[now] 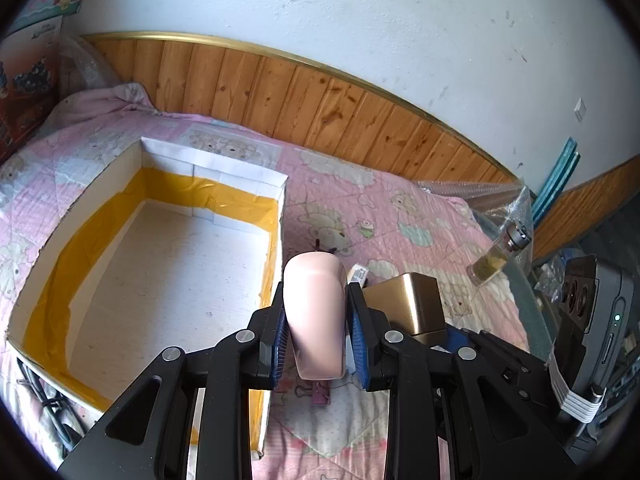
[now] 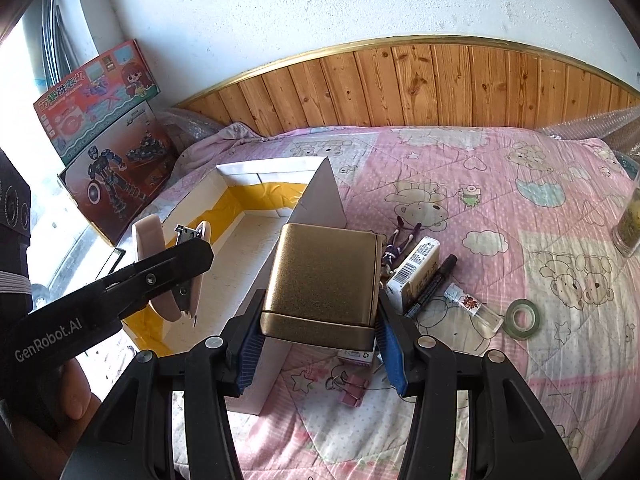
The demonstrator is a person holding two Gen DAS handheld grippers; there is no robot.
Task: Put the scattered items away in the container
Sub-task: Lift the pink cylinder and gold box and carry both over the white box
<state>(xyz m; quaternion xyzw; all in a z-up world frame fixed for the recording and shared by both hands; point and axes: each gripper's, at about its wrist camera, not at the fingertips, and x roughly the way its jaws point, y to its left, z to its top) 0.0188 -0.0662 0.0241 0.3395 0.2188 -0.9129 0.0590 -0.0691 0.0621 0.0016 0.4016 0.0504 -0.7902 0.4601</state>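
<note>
My left gripper (image 1: 316, 332) is shut on a pink stapler (image 1: 316, 312) and holds it above the right wall of the white cardboard box (image 1: 168, 264) with yellow tape inside. The stapler also shows in the right wrist view (image 2: 160, 264), over the box (image 2: 256, 236). My right gripper (image 2: 320, 340) is shut on a gold tin (image 2: 324, 276), held above the quilt by the box's right wall. The tin shows in the left wrist view (image 1: 412, 304). On the quilt lie a small carton (image 2: 414, 272), a black marker (image 2: 434, 284), a clear vial (image 2: 472, 308), a green tape roll (image 2: 522, 318), a small doll (image 2: 396, 246) and a pink binder clip (image 2: 352, 390).
A glass jar (image 2: 630, 224) stands at the right edge of the pink quilt (image 2: 500, 184). Toy boxes (image 2: 104, 136) lean at the left. A wooden panel (image 2: 420, 84) runs along the wall behind. Bubble wrap (image 1: 488, 196) lies at the far right.
</note>
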